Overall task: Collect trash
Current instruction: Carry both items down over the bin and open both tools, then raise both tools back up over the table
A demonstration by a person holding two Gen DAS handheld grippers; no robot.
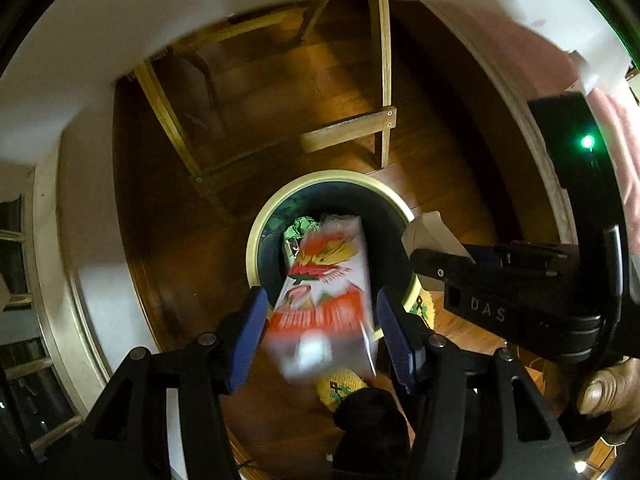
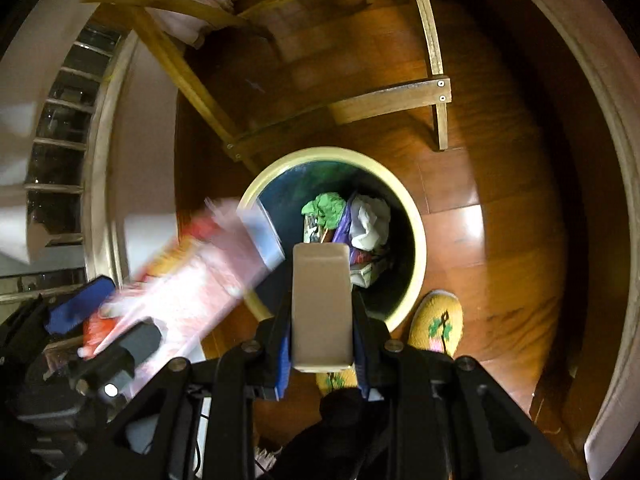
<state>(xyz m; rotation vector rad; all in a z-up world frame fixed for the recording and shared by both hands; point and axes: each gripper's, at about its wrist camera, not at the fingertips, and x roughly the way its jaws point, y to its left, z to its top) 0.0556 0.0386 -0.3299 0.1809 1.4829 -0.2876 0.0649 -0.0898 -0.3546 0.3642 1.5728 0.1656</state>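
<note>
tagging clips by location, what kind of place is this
Probably a room in a home. A wooden plank floor, the legs of a wooden chair and a round waste bin with crumpled trash inside point that way, as do the yellow knitted slippers beside the bin.

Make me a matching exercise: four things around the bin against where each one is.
Things:
1. carton
2. tan box
3. green wad
4. slipper

Places:
A. on the floor by the bin
B. inside the bin
C. clamped in the right claw
D. between the left claw's open pads

Pairs: 1-D, 2-C, 3-B, 4-A
</note>
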